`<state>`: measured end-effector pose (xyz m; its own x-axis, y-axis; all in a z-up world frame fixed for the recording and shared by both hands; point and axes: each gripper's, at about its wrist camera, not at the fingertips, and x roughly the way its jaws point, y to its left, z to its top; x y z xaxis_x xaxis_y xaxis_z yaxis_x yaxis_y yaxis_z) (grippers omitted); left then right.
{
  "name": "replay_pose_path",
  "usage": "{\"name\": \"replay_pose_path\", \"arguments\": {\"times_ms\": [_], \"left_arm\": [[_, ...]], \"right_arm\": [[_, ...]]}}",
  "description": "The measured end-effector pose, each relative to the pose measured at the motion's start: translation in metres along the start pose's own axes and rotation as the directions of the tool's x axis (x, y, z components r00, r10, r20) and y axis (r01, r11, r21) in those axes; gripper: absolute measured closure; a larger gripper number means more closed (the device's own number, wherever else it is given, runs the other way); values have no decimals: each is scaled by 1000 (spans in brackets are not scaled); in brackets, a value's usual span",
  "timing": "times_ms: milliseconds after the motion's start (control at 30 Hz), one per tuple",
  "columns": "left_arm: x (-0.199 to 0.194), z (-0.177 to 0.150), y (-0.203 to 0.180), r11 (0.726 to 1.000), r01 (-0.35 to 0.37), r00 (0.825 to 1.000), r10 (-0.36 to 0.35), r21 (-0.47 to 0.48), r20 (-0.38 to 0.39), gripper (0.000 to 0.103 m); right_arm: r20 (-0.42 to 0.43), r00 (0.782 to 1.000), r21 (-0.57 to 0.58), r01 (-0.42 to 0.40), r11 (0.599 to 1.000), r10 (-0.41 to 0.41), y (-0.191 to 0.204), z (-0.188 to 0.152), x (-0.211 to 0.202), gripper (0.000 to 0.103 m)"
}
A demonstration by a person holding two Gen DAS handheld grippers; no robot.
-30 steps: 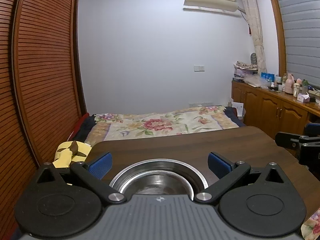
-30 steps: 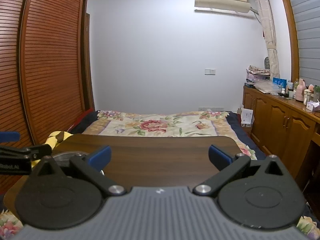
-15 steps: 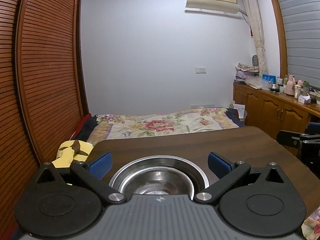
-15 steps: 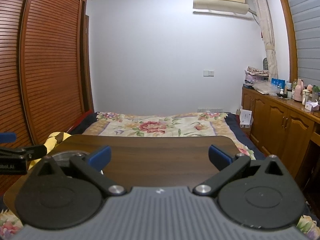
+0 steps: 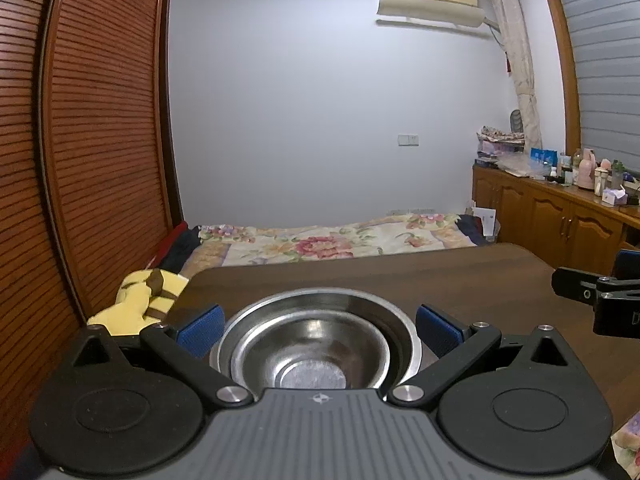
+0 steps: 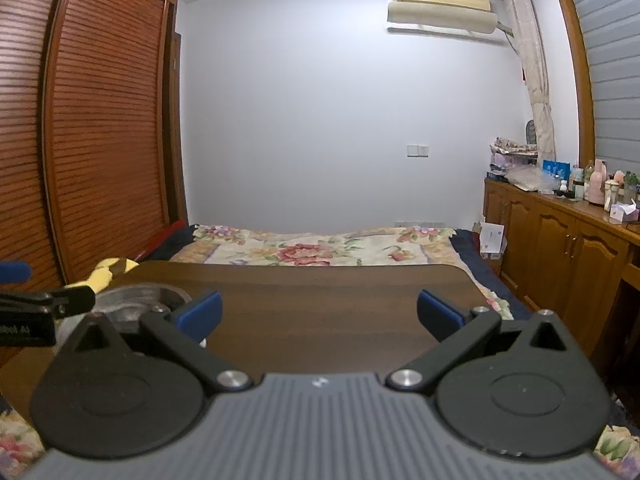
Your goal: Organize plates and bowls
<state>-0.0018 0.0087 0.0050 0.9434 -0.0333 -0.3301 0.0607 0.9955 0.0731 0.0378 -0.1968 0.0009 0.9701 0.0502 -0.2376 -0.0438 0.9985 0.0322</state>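
Left claw (image 5: pixel 318 326) is spread wide, its blue pads flanking a steel bowl (image 5: pixel 316 354) low in the frame's centre on the tabletop (image 5: pixel 440 280). Right claw (image 6: pixel 318 310) also gapes, holding nothing; the bowl sits at its lower left.

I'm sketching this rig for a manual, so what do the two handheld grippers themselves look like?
Both are alike: the left gripper and right gripper have a grey ribbed body with a small logo, two round matte-black housings, black link arms on silver pivot bolts, and blue textured fingertips. Seen side-on, the left one carries partly readable white lettering. No cables or sleeves show.
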Motion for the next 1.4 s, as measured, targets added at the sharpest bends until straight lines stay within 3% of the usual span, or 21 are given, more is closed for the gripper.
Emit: {"name": "replay_pose_path", "arguments": {"times_ms": [1400], "left_arm": [[0, -12, 5, 999, -25, 1000, 24, -20, -18, 0]], "right_arm": [[23, 999, 32, 23, 999, -24, -6, -10, 1, 0]]}}
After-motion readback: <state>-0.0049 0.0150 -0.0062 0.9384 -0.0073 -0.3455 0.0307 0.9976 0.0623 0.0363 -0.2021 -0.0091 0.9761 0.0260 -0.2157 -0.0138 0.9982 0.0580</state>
